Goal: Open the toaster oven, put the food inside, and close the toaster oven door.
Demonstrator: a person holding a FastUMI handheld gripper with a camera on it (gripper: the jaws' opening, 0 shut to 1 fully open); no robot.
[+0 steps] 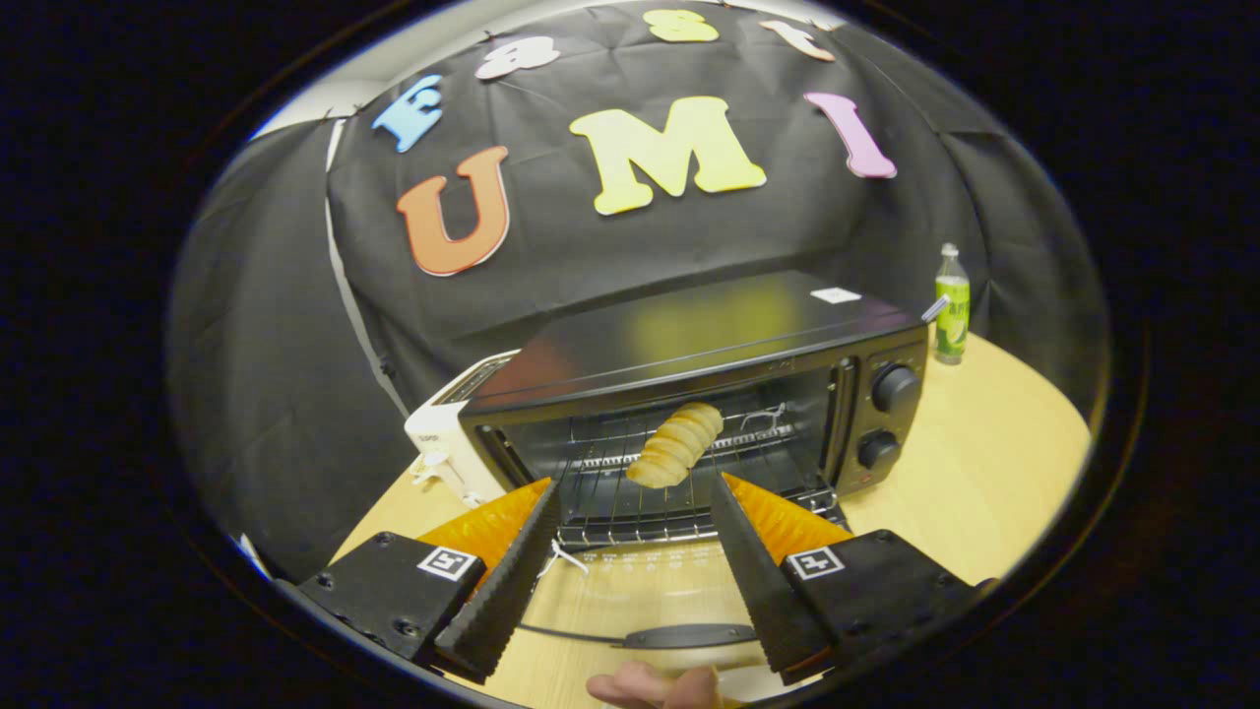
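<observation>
At the far left, just beside the toaster oven (689, 394), stands a white toaster (448, 443) on the desk (984, 473). Next comes the left finger (502, 581) of the tool (635, 497), then the food (677, 445), a ridged pale roll, then the right finger. The tool is released: its 2 fingers stand wide apart and neither touches the food. The food lies on the wire rack (630, 492) inside the oven, just beyond the fingertips and about midway between them, with its long axis tilted from lower left to upper right. The oven door (640, 591) is folded down flat under the fingers, and its handle (689, 637) is closest to the tool, near a person's fingers (655, 686). So I judge that the food is already placed, and closing needs the tool to come back and down under the handle. At the right are 2 knobs (894, 389) and, well apart, a green bottle (952, 307).
</observation>
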